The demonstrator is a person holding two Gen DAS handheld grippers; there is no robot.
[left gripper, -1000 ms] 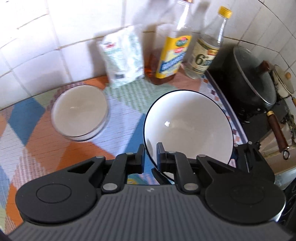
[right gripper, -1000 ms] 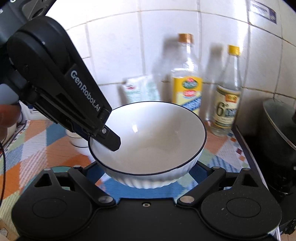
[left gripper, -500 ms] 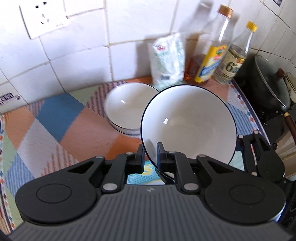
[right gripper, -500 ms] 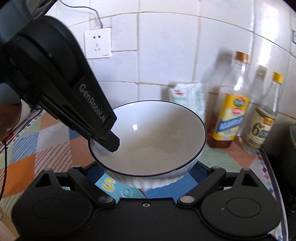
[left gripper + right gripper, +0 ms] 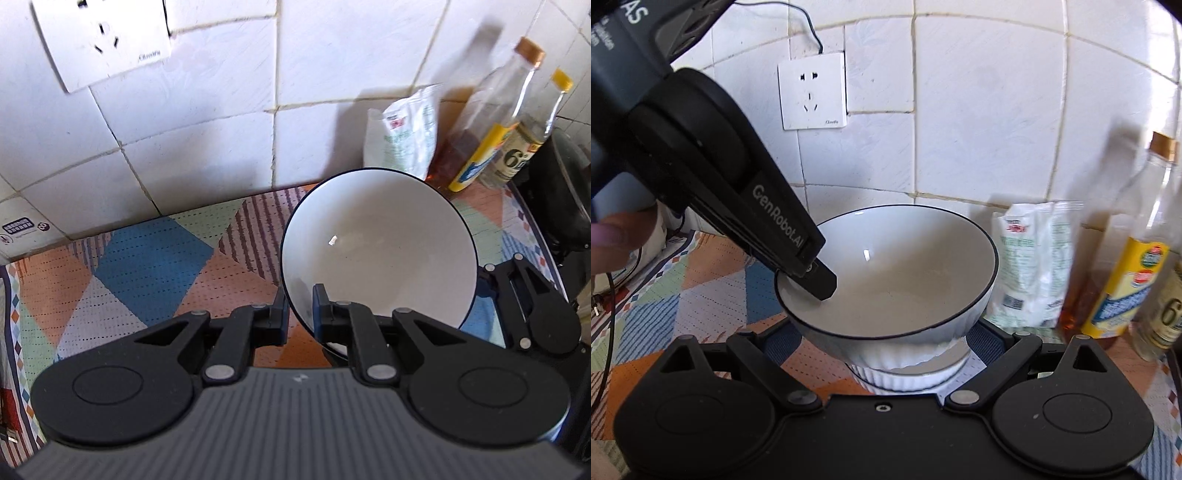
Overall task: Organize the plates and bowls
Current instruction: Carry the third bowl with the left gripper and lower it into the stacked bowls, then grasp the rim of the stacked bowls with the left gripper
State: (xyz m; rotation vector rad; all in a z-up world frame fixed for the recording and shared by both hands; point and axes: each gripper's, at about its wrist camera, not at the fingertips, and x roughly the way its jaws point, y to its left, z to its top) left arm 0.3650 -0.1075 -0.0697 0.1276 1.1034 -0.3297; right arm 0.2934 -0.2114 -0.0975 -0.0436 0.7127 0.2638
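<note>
My left gripper (image 5: 299,306) is shut on the near rim of a large white bowl with a dark rim (image 5: 380,243), one finger inside and one outside. In the right wrist view the same large bowl (image 5: 894,280) sits in or just above a smaller ribbed white bowl (image 5: 908,373), whose lower part shows beneath it. The left gripper's finger (image 5: 812,273) reaches into the large bowl from the left. My right gripper (image 5: 886,350) is open, its arms spread to either side of the bowls and holding nothing. The smaller bowl is hidden in the left wrist view.
A patterned mat (image 5: 147,258) covers the counter. A white packet (image 5: 1034,266), an oil bottle (image 5: 1137,266) and a second bottle (image 5: 532,140) stand against the tiled wall. A dark pot (image 5: 565,192) is at the right. A wall socket (image 5: 812,92) has a cable.
The left gripper has carried the large bowl to the left and over the smaller bowl, which is now hidden beneath it in the left wrist view. The right gripper followed, staying open.
</note>
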